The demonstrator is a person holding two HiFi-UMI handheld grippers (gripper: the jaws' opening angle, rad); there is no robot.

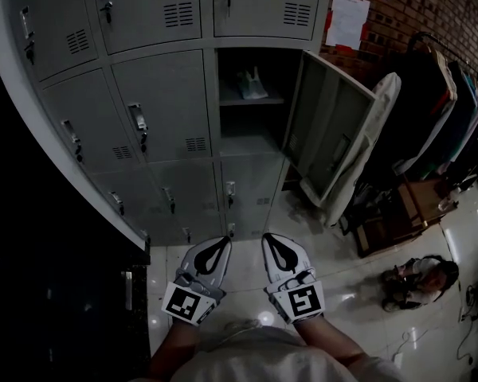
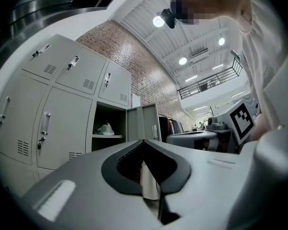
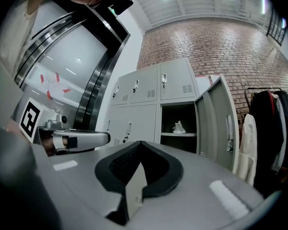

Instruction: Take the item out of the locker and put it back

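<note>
locker (image 1: 251,134) stands open, door (image 1: 327,130) swung right; whitish item (image 1: 252,84) lies on the locker's shelf. left gripper (image 1: 221,245) and right gripper (image 1: 271,242) hang well below the locker, clenched on nothing: part one's jaws before reaching in.

Two hand-held grippers, left (image 1: 221,243) and right (image 1: 269,239). One open locker (image 1: 251,138) with one door (image 1: 327,126) swung out. One shelf (image 1: 251,100) inside, one white thing (image 1: 252,84) on it. One clothes rack (image 1: 446,94).
</note>
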